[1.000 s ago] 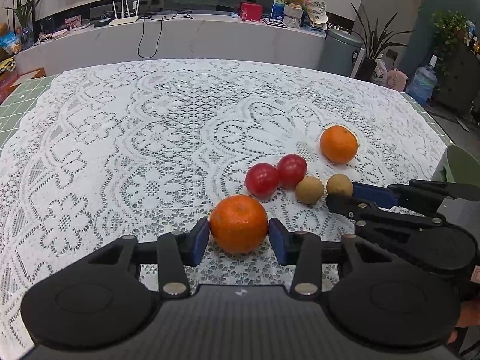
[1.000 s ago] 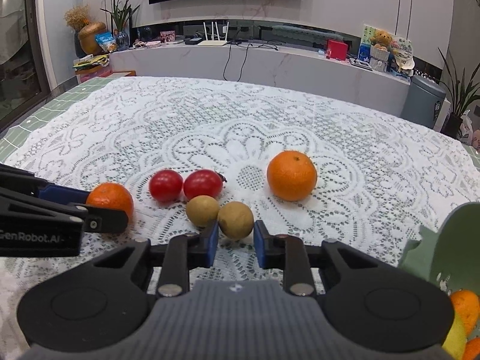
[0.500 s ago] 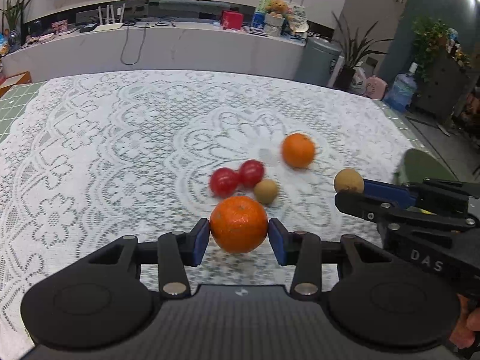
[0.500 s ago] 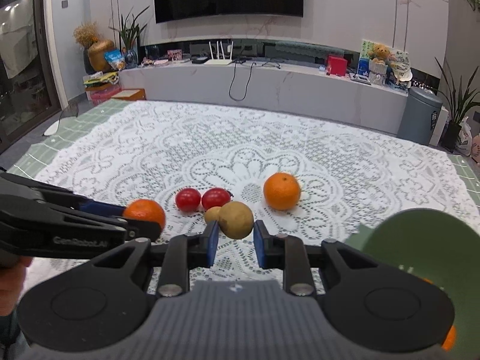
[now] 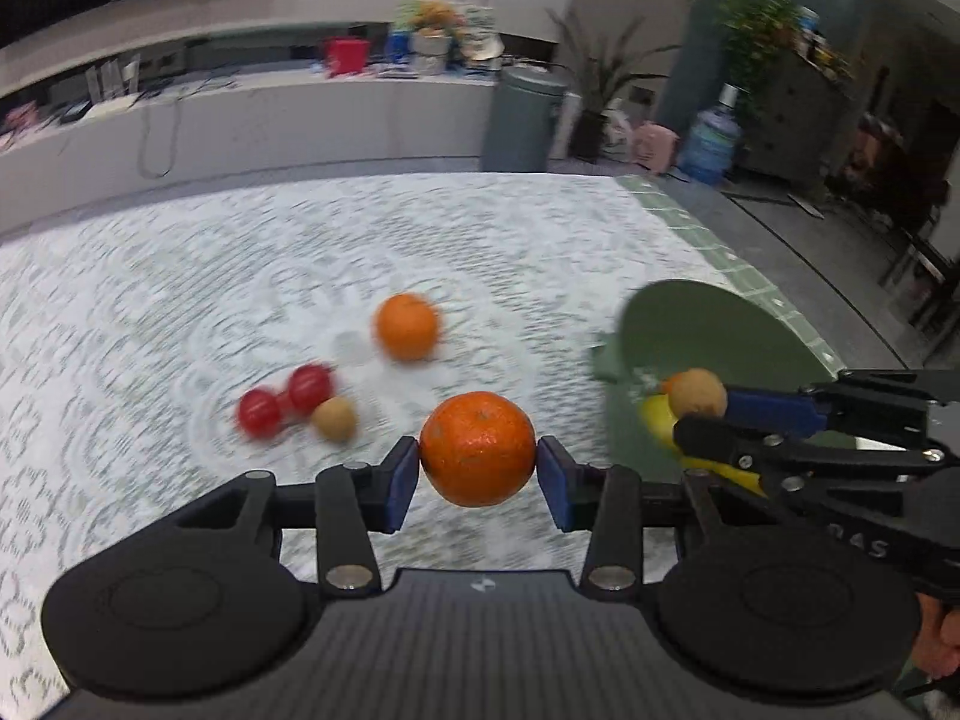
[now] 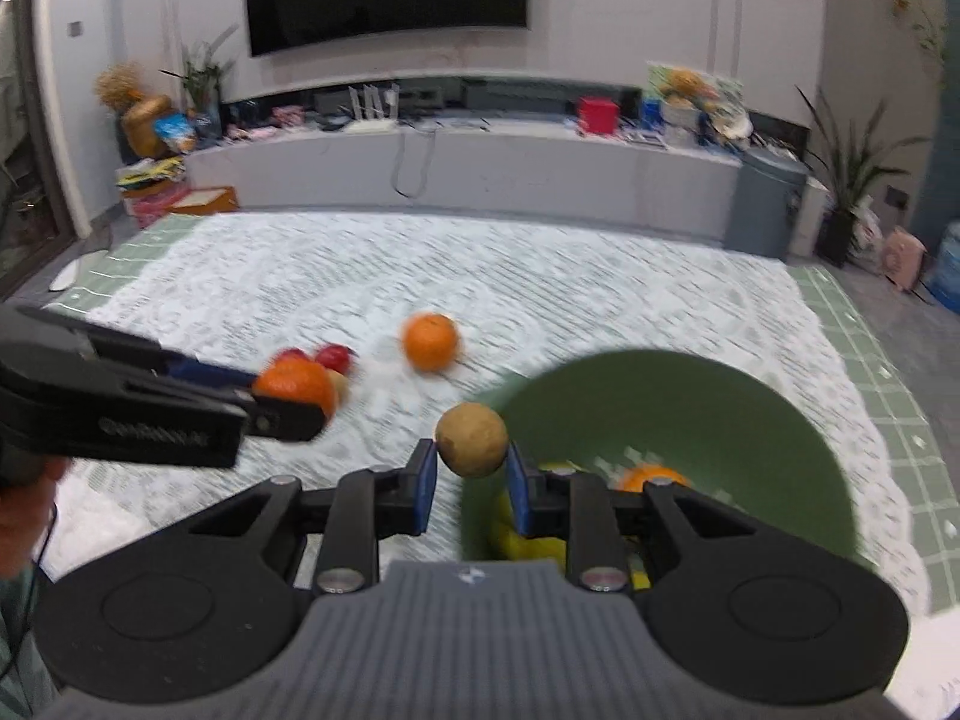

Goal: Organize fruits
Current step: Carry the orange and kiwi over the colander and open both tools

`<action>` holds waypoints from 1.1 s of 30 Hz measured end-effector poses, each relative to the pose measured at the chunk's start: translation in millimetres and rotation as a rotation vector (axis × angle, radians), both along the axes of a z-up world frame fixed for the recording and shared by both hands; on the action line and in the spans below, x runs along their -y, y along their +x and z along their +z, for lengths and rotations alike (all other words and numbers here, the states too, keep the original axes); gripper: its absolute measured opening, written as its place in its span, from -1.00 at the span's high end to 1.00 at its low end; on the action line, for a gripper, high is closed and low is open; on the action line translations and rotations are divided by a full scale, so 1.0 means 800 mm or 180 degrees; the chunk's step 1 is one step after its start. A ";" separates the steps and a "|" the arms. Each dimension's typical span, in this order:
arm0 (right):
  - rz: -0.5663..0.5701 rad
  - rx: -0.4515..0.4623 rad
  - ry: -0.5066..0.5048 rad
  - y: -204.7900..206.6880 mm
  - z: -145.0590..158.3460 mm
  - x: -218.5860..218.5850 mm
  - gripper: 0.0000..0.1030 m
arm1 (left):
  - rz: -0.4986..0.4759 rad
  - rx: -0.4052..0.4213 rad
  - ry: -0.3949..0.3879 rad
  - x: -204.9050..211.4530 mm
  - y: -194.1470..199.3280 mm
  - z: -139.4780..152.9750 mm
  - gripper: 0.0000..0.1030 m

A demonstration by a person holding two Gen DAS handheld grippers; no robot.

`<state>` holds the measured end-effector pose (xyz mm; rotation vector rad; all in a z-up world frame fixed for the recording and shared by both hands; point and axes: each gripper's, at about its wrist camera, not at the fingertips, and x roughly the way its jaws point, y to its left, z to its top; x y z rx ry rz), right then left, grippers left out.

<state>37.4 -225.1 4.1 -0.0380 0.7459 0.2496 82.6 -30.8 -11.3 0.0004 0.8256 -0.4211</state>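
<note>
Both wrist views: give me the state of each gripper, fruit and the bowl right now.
Left gripper: shut on held orange, off the cloth.
Right gripper: shut on held brown fruit, by the bowl's rim.
Green bowl: holds some fruit.
Other orange, two red fruits, other brown fruit: loose on the cloth.

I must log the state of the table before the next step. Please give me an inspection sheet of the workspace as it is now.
Surface: white lace tablecloth over green tiled table.
Job's things: green bowl holding yellow and orange fruit; loose orange, two red fruits, one brown fruit on the cloth.
Clutter: nothing seen on the table.
Grippers: left tool shut on an orange; right tool shut on a brown fruit at the bowl's rim.
Cables: one hanging down the white counter.
Surroundings: TV, plants, bin, water bottle.
</note>
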 end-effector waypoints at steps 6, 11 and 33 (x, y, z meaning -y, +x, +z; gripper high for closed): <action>-0.0273 -0.0211 -0.0037 0.002 -0.003 0.049 0.58 | -0.0338 0.0101 0.0122 0.056 0.003 0.014 0.06; -0.0424 -0.0323 -0.0181 0.007 -0.012 0.072 0.58 | -0.0537 0.0121 0.0269 0.097 0.013 0.014 0.06; -0.0609 -0.0476 -0.0295 0.040 -0.043 0.094 0.58 | -0.0902 0.0075 0.0891 0.179 0.063 -0.010 0.06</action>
